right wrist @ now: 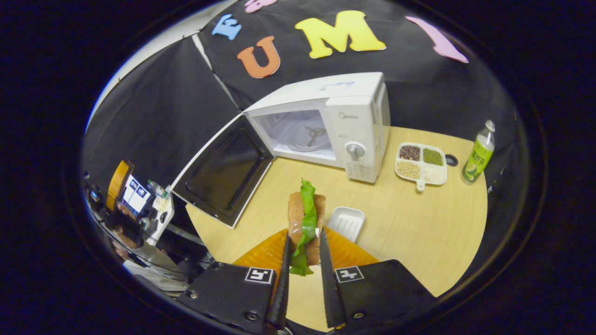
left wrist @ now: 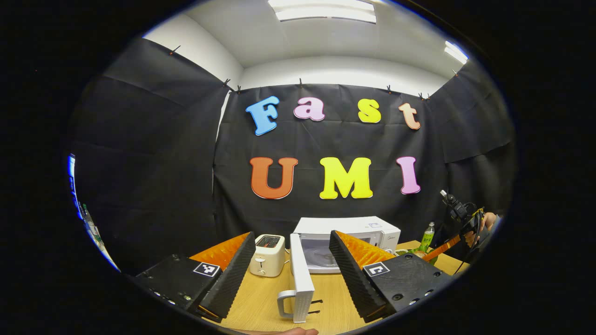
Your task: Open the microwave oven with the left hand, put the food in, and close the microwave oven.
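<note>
Since the microwave door [right wrist: 222,170] already hangs wide at centre left of the right gripper view, opening looks done; loading and closing remain. Left to right there: the door, then the microwave [right wrist: 326,123] with its cavity bare but for the turntable hub; at lower centre the right gripper [right wrist: 302,260] clamps the sandwich [right wrist: 305,218] above the table [right wrist: 419,232]; beside it an empty white tray [right wrist: 347,223]; at right a sectioned dish [right wrist: 421,163] of beans and grains, then a green bottle [right wrist: 477,153]. In the left gripper view the left gripper [left wrist: 288,274] is spread wide, holding nothing, the door edge between its fingers.
</note>
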`<state>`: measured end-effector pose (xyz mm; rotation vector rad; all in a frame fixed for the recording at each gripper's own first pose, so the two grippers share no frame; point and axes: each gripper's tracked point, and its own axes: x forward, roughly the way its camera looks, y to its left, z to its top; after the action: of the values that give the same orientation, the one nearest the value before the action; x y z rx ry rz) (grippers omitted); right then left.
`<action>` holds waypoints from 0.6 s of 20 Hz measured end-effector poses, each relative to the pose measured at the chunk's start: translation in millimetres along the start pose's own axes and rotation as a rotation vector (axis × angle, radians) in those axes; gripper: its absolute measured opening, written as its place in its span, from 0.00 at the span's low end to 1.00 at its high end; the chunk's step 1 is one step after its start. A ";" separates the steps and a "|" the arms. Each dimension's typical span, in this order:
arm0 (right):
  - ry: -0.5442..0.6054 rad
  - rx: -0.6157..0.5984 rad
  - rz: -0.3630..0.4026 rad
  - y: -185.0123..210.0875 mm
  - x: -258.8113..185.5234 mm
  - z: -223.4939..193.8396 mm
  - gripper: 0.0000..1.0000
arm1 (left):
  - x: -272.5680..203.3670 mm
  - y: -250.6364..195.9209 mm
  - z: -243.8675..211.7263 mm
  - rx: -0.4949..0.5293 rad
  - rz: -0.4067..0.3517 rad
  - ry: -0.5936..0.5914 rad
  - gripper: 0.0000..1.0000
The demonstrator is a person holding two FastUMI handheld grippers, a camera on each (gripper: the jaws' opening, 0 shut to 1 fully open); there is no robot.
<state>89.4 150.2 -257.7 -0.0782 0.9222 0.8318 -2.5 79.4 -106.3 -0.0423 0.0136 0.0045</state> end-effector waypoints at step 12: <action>-0.044 -0.199 -0.053 103.8 140.2 43.9 0.35 | -10.0 59.3 -22.2 0.000 0.075 0.033 0.95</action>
<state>95.2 323.9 -304.0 -0.2551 0.7911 0.8707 -13.1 137.7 -130.8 -0.0415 0.0482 0.0786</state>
